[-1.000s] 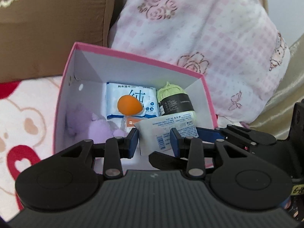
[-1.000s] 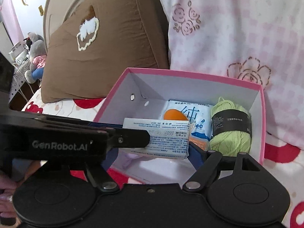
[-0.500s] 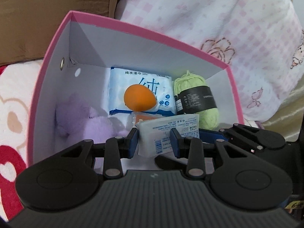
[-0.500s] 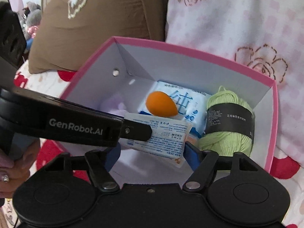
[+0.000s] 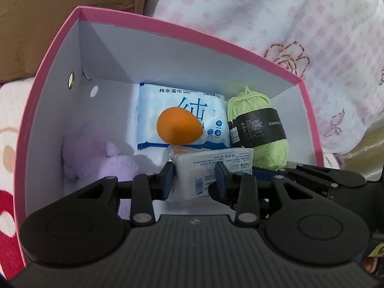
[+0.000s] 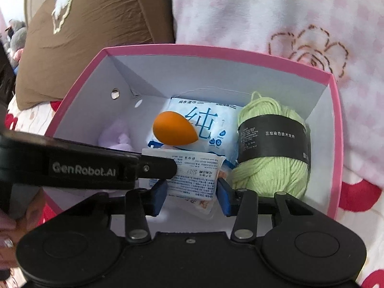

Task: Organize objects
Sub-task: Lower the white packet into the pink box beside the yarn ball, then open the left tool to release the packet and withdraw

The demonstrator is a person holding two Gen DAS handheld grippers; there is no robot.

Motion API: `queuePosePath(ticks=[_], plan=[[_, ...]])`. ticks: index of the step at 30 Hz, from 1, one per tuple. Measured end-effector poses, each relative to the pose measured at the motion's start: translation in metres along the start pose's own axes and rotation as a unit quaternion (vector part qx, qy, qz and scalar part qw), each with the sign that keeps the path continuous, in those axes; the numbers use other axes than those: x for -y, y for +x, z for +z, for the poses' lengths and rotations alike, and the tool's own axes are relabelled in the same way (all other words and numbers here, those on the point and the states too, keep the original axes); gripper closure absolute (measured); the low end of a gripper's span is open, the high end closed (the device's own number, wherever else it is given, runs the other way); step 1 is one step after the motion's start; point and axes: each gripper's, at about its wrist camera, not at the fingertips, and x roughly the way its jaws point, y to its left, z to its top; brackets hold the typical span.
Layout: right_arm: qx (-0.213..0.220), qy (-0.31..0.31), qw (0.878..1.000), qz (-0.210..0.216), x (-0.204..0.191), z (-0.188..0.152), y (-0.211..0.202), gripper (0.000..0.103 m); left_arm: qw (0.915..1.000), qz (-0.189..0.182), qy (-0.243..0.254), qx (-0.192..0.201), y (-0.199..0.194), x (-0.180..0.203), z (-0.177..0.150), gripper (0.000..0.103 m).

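Note:
An open pink box [image 5: 192, 33] [image 6: 216, 52] holds a blue wet-wipes pack [image 5: 153, 105] [image 6: 211, 124], an orange egg-shaped sponge [image 5: 178, 128] [image 6: 172, 128], a green yarn ball [image 5: 271, 153] [image 6: 271, 175] and a purple plush [image 5: 96, 158] [image 6: 117, 139]. Just inside the near side of the box, my left gripper [image 5: 194, 180] is shut on a small white printed packet [image 5: 211, 165] [image 6: 194, 175]. My right gripper [image 6: 192, 198] is closing on the same packet, and its blue pads touch both of the packet's sides. The left gripper's finger [image 6: 156, 168] crosses the right wrist view.
A brown cushion [image 6: 84, 36] and a pink checked pillow [image 5: 288, 24] lean behind the box. The box rests on white bedding with red hearts [image 5: 9, 120]. A person's hand [image 6: 9, 230] holds the left gripper at the lower left.
Both grippers sank toward the box with the packet, so the box now fills more of each view. The right jaws narrowed from wide apart to the packet's sides.

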Motion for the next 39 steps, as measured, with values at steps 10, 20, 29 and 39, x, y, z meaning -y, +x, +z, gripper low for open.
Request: queuePosePath(ticks=[10, 20, 29, 39], plan=[[0.008, 0.027, 0.999, -0.017, 0.003, -0.004, 0.0, 0.053, 0.9987, 0.039, 0.015, 0.031, -0.009, 0.002, -0.001, 0.068], [0.096, -0.048, 0.993, -0.049, -0.035, -0.031, -0.062, 0.046, 0.9983, 0.032, 0.031, 0.038, -0.049, 0.012, -0.007, 0.065], [0.1, -0.027, 0.994, -0.043, -0.046, -0.03, -0.094, 0.044, 0.9962, 0.055, 0.056, 0.038, -0.098, 0.03, -0.021, 0.062], [0.114, -0.024, 0.992, -0.053, -0.058, -0.048, -0.145, 0.041, 0.9937, 0.083, 0.061, 0.045, -0.155, 0.042, -0.042, 0.06]])
